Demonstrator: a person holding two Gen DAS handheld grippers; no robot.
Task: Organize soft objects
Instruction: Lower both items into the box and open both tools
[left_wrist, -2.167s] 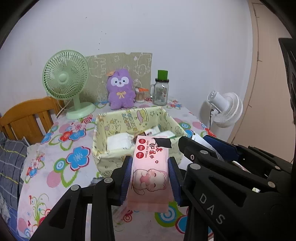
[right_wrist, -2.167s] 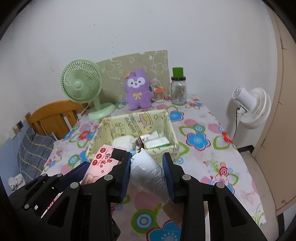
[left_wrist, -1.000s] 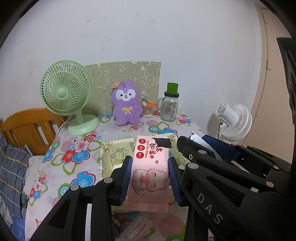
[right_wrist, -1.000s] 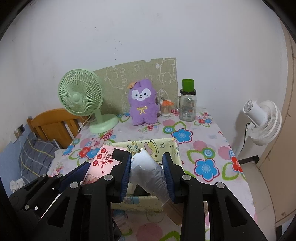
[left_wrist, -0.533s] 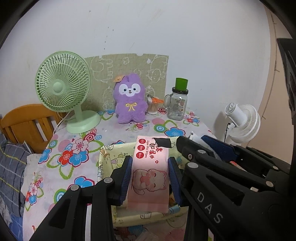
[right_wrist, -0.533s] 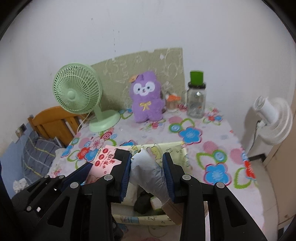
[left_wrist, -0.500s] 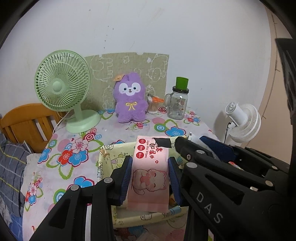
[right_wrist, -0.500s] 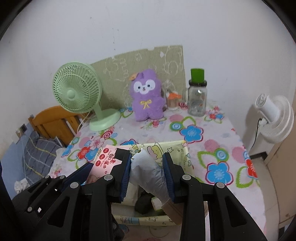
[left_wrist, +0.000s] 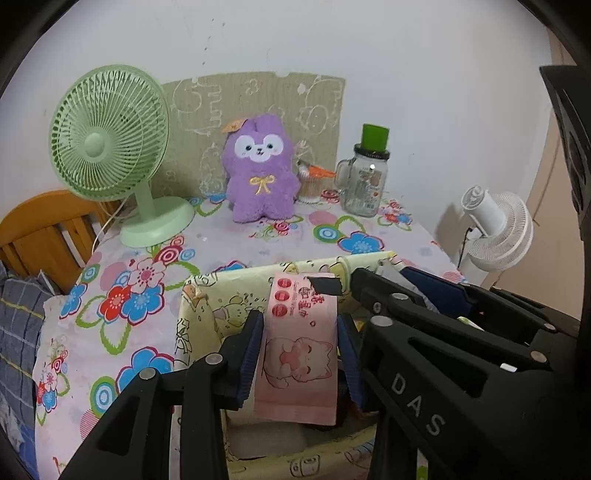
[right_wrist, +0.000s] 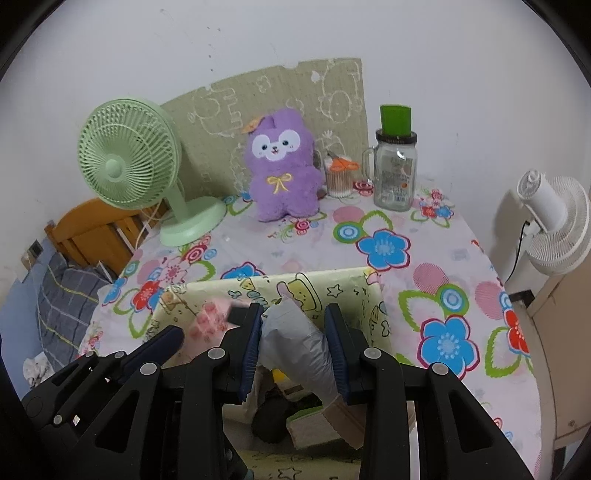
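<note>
1. The left gripper (left_wrist: 300, 354) is over the yellow fabric basket (left_wrist: 207, 314); its jaws are opening around the pink wipes pack (left_wrist: 301, 343), which is between the pads with a small gap at each side.
2. The right gripper (right_wrist: 293, 341) is clamped on a grey soft pouch (right_wrist: 295, 339) over the same basket, not yet released.
3. Other items lie below the claws (half hidden).
4. The neighbouring claw reads "DAS"; the pack shows red Chinese characters, too small to read.

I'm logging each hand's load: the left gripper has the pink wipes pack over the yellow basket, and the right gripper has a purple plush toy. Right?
Not quite. The right gripper holds a grey soft pack, not the purple plush, which sits at the table's back in the right wrist view. The rest stands.
</note>
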